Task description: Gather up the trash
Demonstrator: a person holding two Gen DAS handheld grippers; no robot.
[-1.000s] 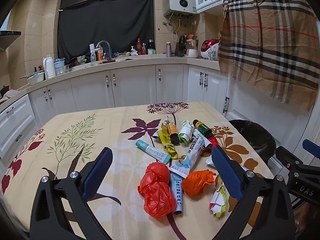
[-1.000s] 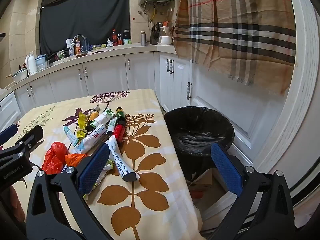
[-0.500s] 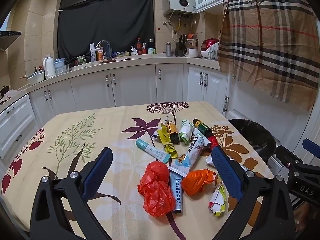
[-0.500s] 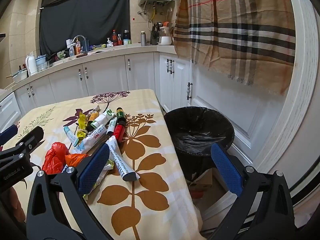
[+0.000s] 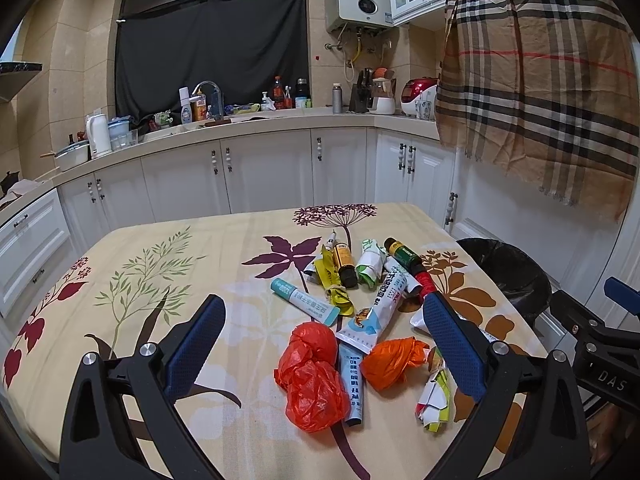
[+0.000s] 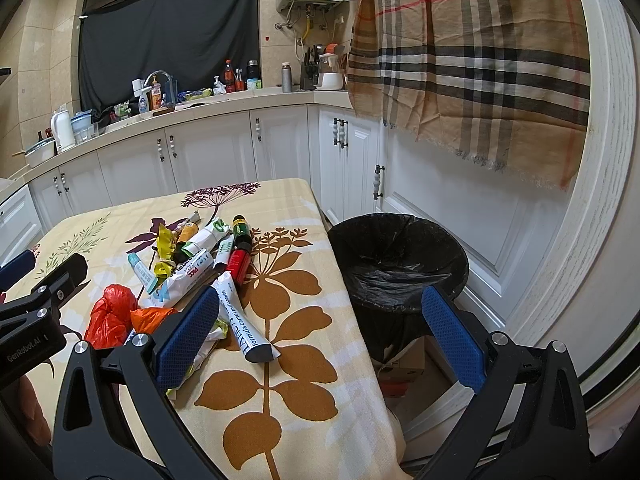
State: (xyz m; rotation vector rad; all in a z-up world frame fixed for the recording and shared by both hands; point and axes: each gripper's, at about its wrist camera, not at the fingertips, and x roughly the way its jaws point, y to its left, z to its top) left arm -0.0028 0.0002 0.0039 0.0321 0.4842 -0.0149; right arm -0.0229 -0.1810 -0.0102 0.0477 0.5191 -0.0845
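A heap of trash lies on the flowered tablecloth (image 5: pixel 160 280): a crumpled red plastic bag (image 5: pixel 312 376), an orange bag (image 5: pixel 390 364), a white tube (image 5: pixel 378 312), a teal-capped tube (image 5: pixel 306 302), a yellow wrapper (image 5: pixel 330 280), small bottles (image 5: pixel 346 264) and a folded carton (image 5: pixel 434 396). My left gripper (image 5: pixel 324 340) hangs open above the near side of the heap, holding nothing. A black-lined trash bin (image 6: pixel 400 264) stands on the floor right of the table. My right gripper (image 6: pixel 320 332) is open and empty, over the table's right edge beside a long white tube (image 6: pixel 244 328).
White kitchen cabinets (image 5: pixel 260 172) and a cluttered counter with a sink (image 5: pixel 208 100) run behind the table. A plaid cloth (image 6: pixel 472 60) hangs on the right above the bin. A cardboard box (image 6: pixel 404 364) sits on the floor under the bin's edge.
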